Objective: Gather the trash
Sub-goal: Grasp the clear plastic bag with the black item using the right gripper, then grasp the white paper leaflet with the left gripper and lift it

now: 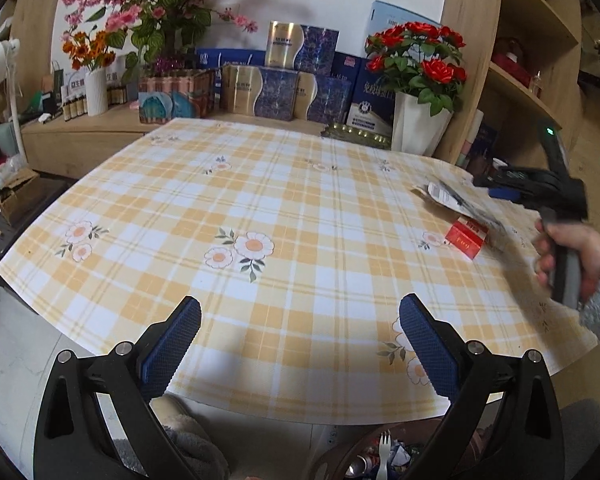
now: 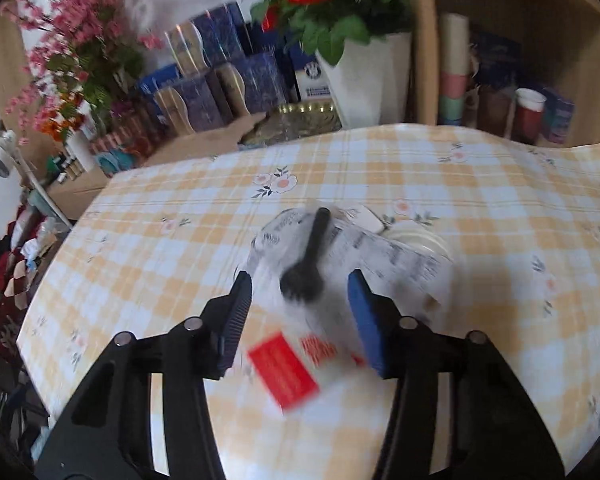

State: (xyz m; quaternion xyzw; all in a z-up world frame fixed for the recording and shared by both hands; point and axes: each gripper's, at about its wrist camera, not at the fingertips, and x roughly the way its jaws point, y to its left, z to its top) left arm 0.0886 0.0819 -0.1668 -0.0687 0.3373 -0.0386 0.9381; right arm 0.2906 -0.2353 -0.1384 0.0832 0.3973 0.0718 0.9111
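Black spoon (image 2: pixel 306 268) on wrapper (image 2: pixel 380 248), table (image 2: pixel 500 200) right side: dead ahead between the wide-open right hand-held gripper (image 2: pixel 300 300) jaws, handle pointing away; left hand-held gripper (image 1: pixel 300 344), wide and empty, well apart.

The right gripper (image 2: pixel 298 292) hangs with jaws apart above a blurred clear plastic package (image 2: pixel 364 256) holding a black spoon (image 2: pixel 310 264); a red-and-white cardboard packet (image 2: pixel 286 370) lies near on the yellow checked tablecloth (image 2: pixel 500 200).

Bare tablecloth (image 1: pixel 260 200) left and centre; wrapper (image 2: pixel 380 256) and red box (image 2: pixel 284 372) crowd the right.
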